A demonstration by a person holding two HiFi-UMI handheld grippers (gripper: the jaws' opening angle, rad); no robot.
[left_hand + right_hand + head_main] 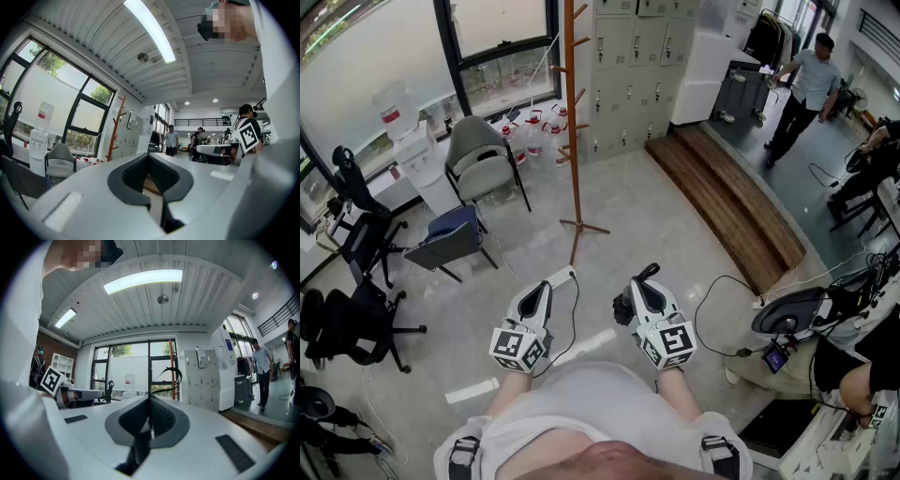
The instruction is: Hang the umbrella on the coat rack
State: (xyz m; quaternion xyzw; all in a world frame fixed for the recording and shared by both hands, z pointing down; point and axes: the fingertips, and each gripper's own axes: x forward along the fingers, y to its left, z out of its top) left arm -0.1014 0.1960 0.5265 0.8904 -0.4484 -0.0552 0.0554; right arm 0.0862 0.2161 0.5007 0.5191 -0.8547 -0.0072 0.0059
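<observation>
The wooden coat rack point(573, 122) stands on the grey floor straight ahead, its pegs bare; it also shows in the left gripper view point(116, 126) and behind the strap in the right gripper view point(176, 357). My right gripper point(649, 272) is held level and shut on the black umbrella point(622, 309), whose dark bulk shows just left of the gripper body. Its black strap loop point(174, 378) sticks up out of the closed right gripper point(150, 399). My left gripper point(546, 286) is alongside, shut with nothing in it; in its own view the left gripper point(148, 157) has its pads meeting at the tip.
A grey armchair point(483, 159) and a blue chair point(450, 239) stand left of the rack, with black office chairs point(352, 319) further left. Lockers point(628, 66) line the back wall. A wooden platform point(731, 202) runs to the right, where a person point(802, 94) walks. Cables point(712, 309) lie on the floor.
</observation>
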